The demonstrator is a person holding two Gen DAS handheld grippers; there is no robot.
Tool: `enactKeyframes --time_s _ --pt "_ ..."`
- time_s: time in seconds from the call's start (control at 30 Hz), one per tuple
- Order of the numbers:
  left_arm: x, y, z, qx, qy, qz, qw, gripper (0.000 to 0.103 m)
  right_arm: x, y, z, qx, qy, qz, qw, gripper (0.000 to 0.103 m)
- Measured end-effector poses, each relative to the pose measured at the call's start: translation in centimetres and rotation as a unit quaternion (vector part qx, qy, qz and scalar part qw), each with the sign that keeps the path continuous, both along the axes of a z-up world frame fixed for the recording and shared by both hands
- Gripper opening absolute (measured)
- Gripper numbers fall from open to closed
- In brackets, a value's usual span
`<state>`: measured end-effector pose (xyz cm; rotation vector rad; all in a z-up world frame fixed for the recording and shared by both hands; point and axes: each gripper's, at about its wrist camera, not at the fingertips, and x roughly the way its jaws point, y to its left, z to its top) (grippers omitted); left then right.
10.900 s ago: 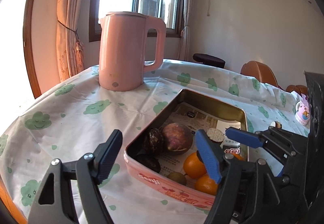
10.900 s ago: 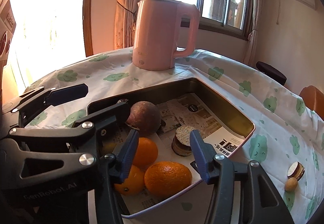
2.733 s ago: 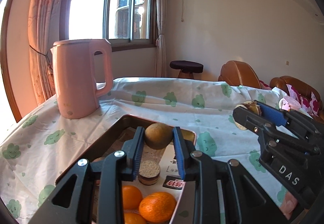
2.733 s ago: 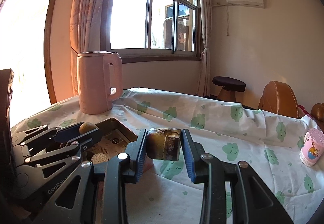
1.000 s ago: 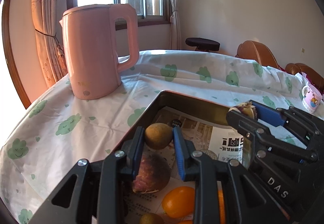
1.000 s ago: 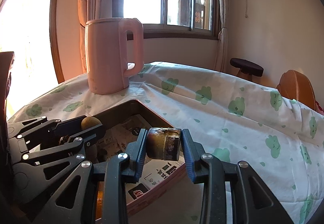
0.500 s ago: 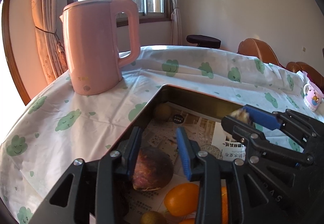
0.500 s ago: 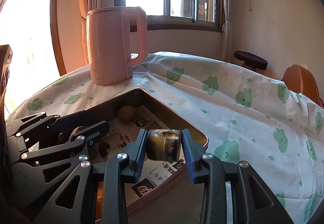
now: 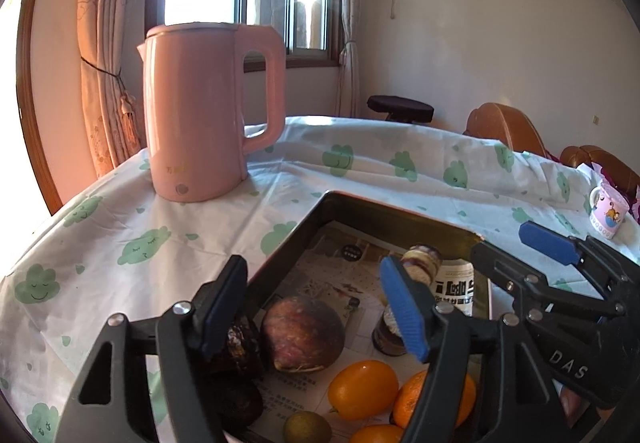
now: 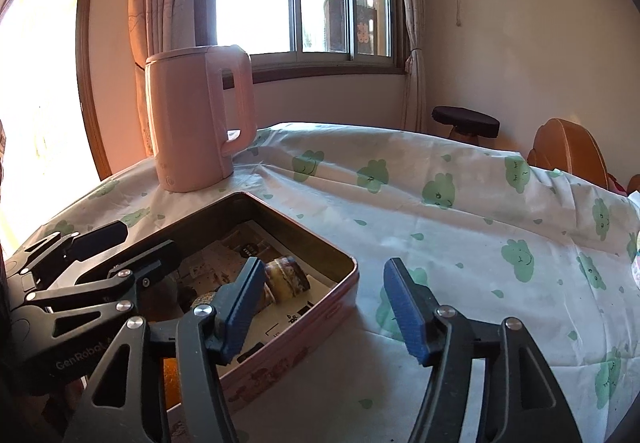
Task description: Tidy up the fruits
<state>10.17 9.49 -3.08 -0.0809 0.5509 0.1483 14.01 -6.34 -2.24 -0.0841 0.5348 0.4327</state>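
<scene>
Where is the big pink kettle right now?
The pink kettle stands upright on the cloud-print tablecloth by the window, beyond the far left corner of the fruit tin in both wrist views.

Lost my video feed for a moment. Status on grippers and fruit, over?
Left gripper and right gripper open, jaws just opened, nothing between them. Cut fruit slice lying in the tin tray with the oranges. Nothing in the way.

Cloth right of tin (image 10: pixel 332 295) bare, passable. Kettle (image 10: pixel 196 123) blocks beyond tin's far-left corner. Fruit crowds tin's near end.
</scene>
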Motion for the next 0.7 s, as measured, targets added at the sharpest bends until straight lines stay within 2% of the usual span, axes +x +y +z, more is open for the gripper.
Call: enactKeyframes --time_s 0.07,0.3,0.7 --pt "-0.4 0.1 0.2 -0.001 -0.011 0.002 0.9999 0.075 -0.3 -0.5 0.2 0.006 -0.008 -0.011 1.000 0.067" --pt "-1.0 0.1 0.6 -0.002 -0.029 0.002 0.9996 0.075 -0.6 -0.8 0.4 0.012 -0.016 -0.018 1.000 0.070" --pt "-1.3 0.3 0.6 -0.005 -0.037 0.007 0.9993 0.077 -0.7 -1.0 0.4 0.013 -0.018 -0.025 0.999 0.075"
